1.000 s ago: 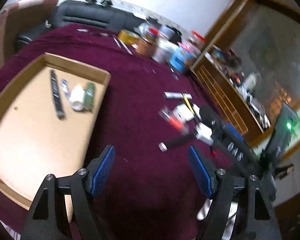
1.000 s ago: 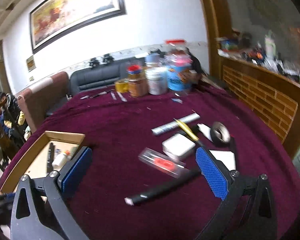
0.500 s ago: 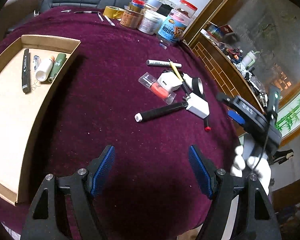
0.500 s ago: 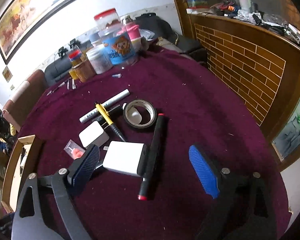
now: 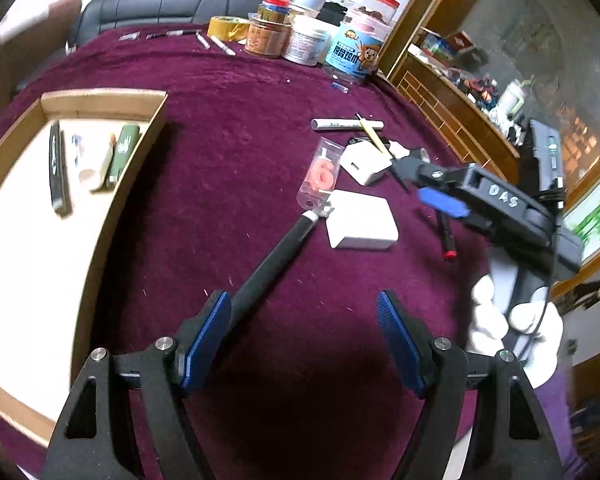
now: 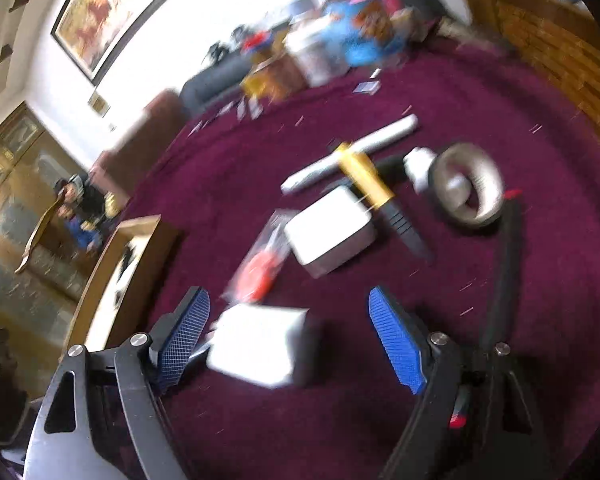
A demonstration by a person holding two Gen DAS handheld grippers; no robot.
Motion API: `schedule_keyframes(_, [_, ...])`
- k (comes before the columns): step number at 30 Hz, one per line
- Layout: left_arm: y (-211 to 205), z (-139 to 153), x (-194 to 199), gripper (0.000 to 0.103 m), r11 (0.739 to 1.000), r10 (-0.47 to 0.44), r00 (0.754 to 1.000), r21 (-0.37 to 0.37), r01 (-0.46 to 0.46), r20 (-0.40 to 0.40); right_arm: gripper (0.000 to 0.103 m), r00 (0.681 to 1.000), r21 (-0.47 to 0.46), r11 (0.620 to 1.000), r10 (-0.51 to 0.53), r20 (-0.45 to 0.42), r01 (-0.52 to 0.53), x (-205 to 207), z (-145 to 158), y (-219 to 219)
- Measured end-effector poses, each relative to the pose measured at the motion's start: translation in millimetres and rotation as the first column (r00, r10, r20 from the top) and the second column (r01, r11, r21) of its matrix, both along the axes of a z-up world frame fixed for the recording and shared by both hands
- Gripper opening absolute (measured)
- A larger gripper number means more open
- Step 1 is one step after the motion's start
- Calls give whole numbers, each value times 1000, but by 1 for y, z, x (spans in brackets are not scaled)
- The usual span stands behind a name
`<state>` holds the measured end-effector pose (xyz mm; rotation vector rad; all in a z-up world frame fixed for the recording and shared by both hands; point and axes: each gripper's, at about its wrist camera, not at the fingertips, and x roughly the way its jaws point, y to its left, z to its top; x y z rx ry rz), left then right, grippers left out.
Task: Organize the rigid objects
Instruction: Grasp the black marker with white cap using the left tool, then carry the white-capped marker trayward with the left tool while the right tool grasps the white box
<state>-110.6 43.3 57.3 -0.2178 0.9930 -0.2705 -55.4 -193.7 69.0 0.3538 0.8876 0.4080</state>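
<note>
My left gripper (image 5: 304,340) stands open over the maroon cloth, holding nothing. The near end of a black rod (image 5: 272,256) lies right at its left fingertip. Beyond the rod sit a large white block (image 5: 362,222), a smaller white block (image 5: 366,162) and a pink piece in a clear packet (image 5: 320,176). My right gripper (image 5: 424,184) hovers over that cluster. In the blurred right wrist view the right gripper (image 6: 290,340) straddles the large white block (image 6: 260,344); its jaws are closing, and a gap still shows at the right pad.
A wooden tray (image 5: 100,104) at the left holds pens and a marker. A white marker (image 6: 352,152), yellow-handled knife (image 6: 376,188), tape roll (image 6: 466,184) and red-tipped black pen (image 6: 504,272) lie around the blocks. Jars (image 5: 304,44) crowd the far edge.
My right gripper swung left and down from the red-tipped pen to straddle the large white block, its jaws narrower. The left gripper came nearer the black rod, still equally open.
</note>
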Motion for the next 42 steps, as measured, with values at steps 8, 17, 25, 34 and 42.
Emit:
schedule_keyframes(8, [-12, -22, 27, 69, 962, -88, 996, 260, 79, 24, 83, 997, 80, 994, -74, 17, 72, -6, -15, -22])
schedule_keyframes(17, [-25, -34, 29, 12, 959, -139, 989, 256, 124, 42, 83, 998, 84, 995, -58, -22, 60, -5, -18, -24])
schedule_keyframes(25, [6, 4, 7, 12, 992, -105, 988, 77, 97, 116, 83, 997, 47, 997, -65, -29, 66, -4, -19, -20])
schedule_keyframes(34, [63, 45, -16, 12, 998, -35, 978, -49, 46, 204, 83, 1000, -58, 998, 5, -20, -7, -21, -4, 19])
schedule_keyframes(42, [124, 58, -36, 11, 987, 70, 966, -158, -30, 250, 83, 997, -375, 924, 78, -7, -75, -27, -5, 97])
